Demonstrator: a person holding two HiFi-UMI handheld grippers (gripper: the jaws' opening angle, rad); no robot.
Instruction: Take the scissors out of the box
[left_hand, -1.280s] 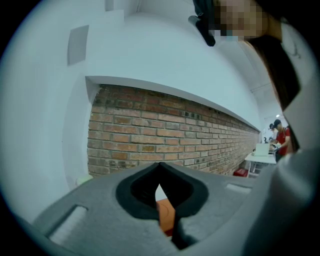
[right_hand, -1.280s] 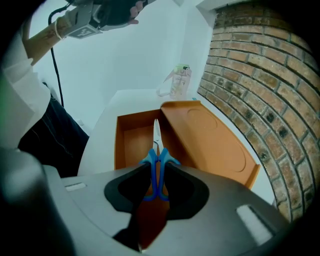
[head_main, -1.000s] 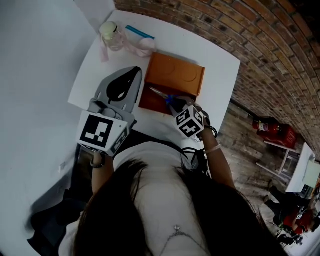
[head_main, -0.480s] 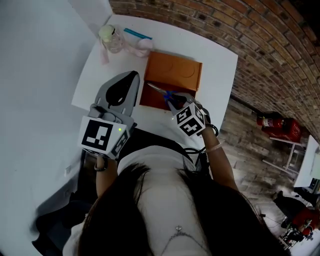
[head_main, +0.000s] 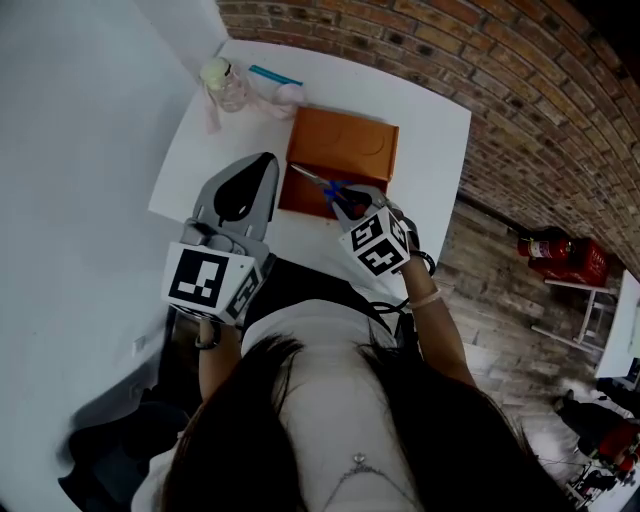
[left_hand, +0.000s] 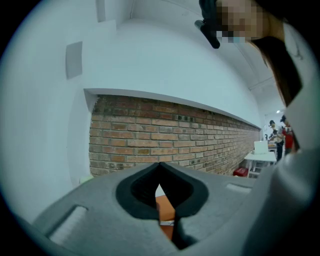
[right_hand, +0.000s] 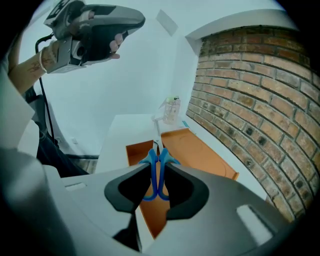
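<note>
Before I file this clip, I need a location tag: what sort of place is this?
Probably an indoor workshop or lab room rather than a home: a bare brick wall, a plain white table, and what look like red fire extinguishers on the floor.

Box (head_main: 345, 140) on table (head_main: 430, 140), toward my edge. Its tray (head_main: 295, 203) nearest me, lid (head_main: 350, 150) beyond tray. Scissors (right_hand: 157, 172) between jaws of my right gripper (right_hand: 157, 165), above tray, blades pointing away from me. My left gripper (head_main: 262, 165) just left of box, over table. Jar (head_main: 222, 80) at far-left table corner, behind box. Brick wall (head_main: 520, 110) right of table.
</note>
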